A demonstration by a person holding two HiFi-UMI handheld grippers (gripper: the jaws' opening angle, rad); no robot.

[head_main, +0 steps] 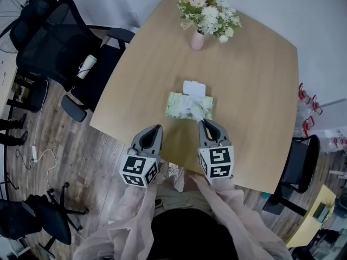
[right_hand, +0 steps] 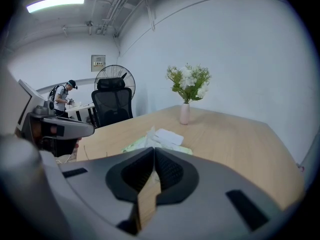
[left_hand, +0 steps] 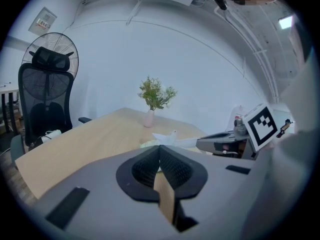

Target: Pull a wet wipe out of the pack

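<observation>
R hand-held gripper [head_main: 203, 123] is closed, pinching the thin white wipe [head_main: 198, 110], I think; that edge is tiny. L hand-held gripper [head_main: 157, 128] is closed w/ nothing in it, over the near table edge. Soft green pack [head_main: 178, 106], white lid [head_main: 194, 88] flipped up, lies mid pale-wood table [head_main: 255, 80]. Pink vase [head_main: 197, 39] w/ flowers [head_main: 209, 7] stands beyond; black mesh chair [head_main: 51, 42] at left.

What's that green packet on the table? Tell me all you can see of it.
A flat, pale green wet wipe pack, soft plastic by its look, lies on the wooden table. Its white lid is flipped open, away from the person. A white wipe stretches from its opening to the shut right gripper.
</observation>
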